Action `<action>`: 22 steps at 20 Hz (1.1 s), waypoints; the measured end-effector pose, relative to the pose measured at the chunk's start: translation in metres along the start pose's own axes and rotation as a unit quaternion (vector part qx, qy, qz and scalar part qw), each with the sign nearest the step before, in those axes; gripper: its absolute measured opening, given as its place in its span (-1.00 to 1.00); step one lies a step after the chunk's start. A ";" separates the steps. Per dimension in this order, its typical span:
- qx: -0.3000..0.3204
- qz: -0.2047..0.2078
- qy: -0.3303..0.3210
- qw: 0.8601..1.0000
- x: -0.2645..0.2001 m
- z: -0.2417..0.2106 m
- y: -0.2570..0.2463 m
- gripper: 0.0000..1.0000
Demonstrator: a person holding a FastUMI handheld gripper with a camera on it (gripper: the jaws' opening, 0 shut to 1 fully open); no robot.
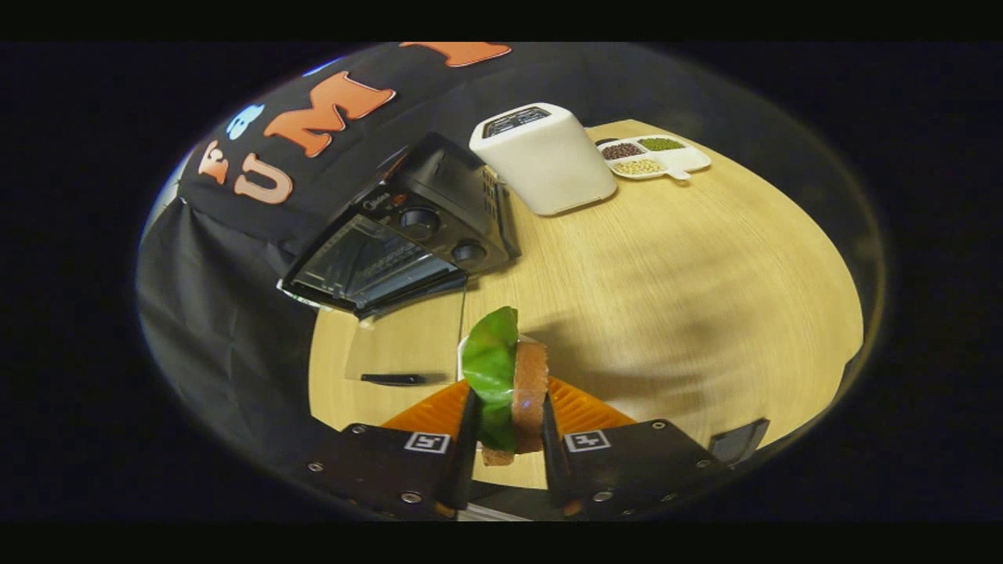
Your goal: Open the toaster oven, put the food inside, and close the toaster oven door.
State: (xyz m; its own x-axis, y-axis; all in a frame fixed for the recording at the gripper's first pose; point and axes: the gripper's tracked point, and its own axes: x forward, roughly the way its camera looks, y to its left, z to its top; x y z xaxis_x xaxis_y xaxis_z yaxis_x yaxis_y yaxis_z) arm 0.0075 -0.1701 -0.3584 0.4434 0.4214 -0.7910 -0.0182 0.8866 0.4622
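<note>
While tongs clamp one sandwich | one toaster oven, door seemingly open

In my gripper I have the food, both fingers pressed on it: a bright green leaf against a reddish-brown slice. Upper left of centre, the oven is black, with dark knobs and a dark glass door edged in a pale line. Right of it the box is white with a dark top panel. Further right, the tray is white, its compartments holding dark maroon, green and pale yellow grains. The table is light wood with fine grain lines. A small black bar lies lower left.
</note>
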 end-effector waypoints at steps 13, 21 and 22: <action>0.101 0.097 -0.148 0.979 -0.035 0.065 0.090 -0.37; 0.264 0.136 -0.232 0.926 0.045 0.075 0.143 -0.38; 0.275 0.133 -0.238 0.922 0.057 0.076 0.147 -0.37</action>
State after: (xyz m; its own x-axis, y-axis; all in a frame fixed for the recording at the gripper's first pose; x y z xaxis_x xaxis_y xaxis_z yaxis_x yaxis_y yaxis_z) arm 0.0985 -0.0301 -0.3048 0.8340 0.3630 -0.4156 0.2162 0.4780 0.8514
